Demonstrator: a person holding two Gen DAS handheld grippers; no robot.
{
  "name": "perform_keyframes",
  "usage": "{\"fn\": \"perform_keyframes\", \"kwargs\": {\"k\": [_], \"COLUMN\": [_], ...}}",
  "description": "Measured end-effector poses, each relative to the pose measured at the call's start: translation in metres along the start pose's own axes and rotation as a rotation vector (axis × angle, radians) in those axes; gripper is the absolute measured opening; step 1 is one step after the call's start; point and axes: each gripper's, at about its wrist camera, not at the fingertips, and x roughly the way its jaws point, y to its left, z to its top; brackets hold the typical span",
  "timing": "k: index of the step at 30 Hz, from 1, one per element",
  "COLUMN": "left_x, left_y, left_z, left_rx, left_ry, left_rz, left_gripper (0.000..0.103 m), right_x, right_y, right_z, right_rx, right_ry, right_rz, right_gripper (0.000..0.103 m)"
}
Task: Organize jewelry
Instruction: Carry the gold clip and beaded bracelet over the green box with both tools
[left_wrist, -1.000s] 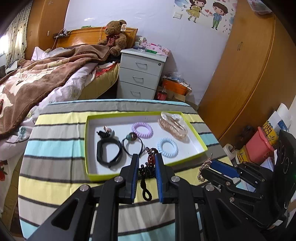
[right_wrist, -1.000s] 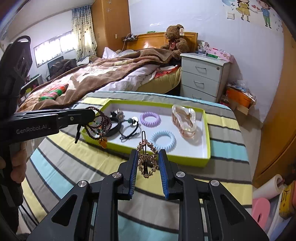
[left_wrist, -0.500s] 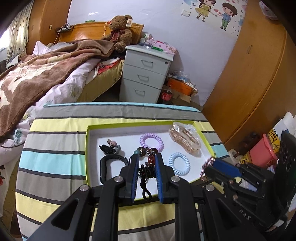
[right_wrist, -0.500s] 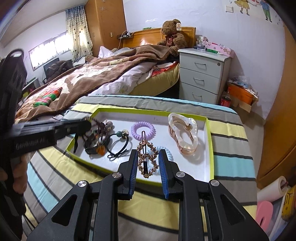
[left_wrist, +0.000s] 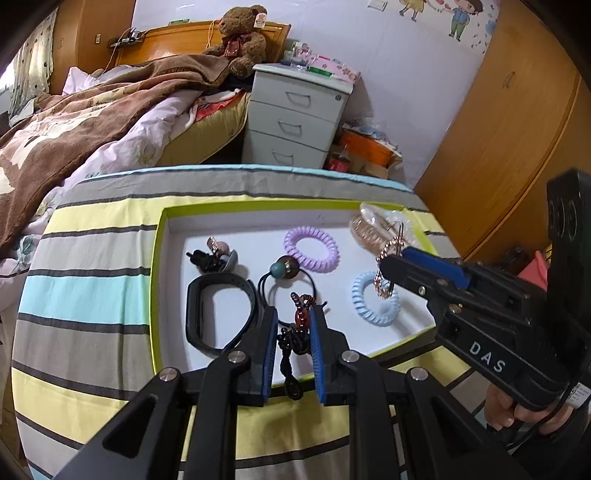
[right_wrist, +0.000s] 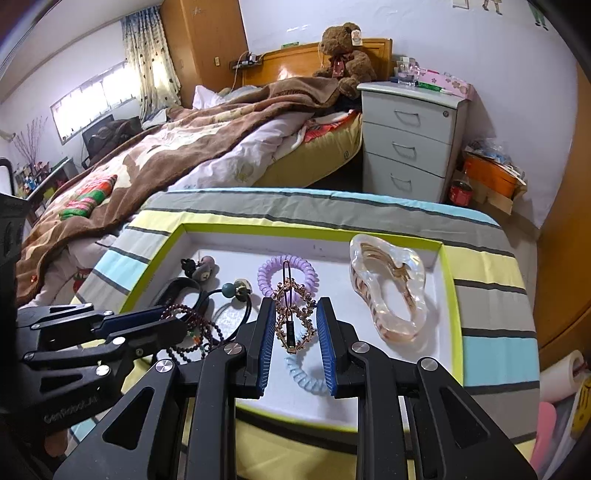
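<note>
A striped cloth (left_wrist: 92, 295) covers the table, and on it sits a shallow tray (left_wrist: 157, 288) with a lime-green rim and white floor. At the tray's far right corner lies a clear, rose-tinted claw clip (right_wrist: 388, 291). Along the left side a black wristband (left_wrist: 207, 314) lies flat, with a small charm hair tie (left_wrist: 214, 254) beyond it near the far left corner. A purple coil hair tie (left_wrist: 312, 249) rests mid-tray toward the far edge, a pale blue coil hair tie (left_wrist: 373, 299) nearer the front right, and a black elastic with beads (left_wrist: 286, 275) between them.

The left gripper (left_wrist: 293, 325) hangs over the tray's front edge, jaws narrowed onto a dark beaded bracelet (left_wrist: 301, 317) (its tassel dangles below). The right gripper (right_wrist: 295, 317) is closed on a gold filigree hair clip (right_wrist: 291, 314), held upright above the blue coil.
</note>
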Motion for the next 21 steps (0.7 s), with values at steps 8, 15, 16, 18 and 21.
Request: {"fn": "perform_keyframes", "kwargs": {"k": [8, 15, 16, 18, 21], "left_x": [0.011, 0.018, 0.019, 0.021, 0.025], "left_y": [0.001, -0.001, -0.001, -0.001, -0.001], "left_z": [-0.001, 0.000, -0.001, -0.002, -0.003], "left_rx": [0.006, 0.016, 0.015, 0.017, 0.015], "left_ry": [0.013, 0.024, 0.026, 0.034, 0.044], "left_rz": [0.029, 0.044, 0.044, 0.042, 0.042], "left_gripper": [0.018, 0.018, 0.018, 0.019, 0.019], "right_x": [0.016, 0.026, 0.028, 0.030, 0.032], "right_y": [-0.005, -0.003, -0.002, -0.001, -0.003], "right_z": [0.001, 0.003, 0.002, 0.002, 0.001], "right_rx": [0.013, -0.004, -0.009, -0.018, -0.019], "right_ry": [0.028, 0.047, 0.047, 0.049, 0.057], "right_rz": [-0.009, -0.025, -0.030, -0.039, -0.042], "right_gripper": [0.023, 0.023, 0.023, 0.023, 0.024]}}
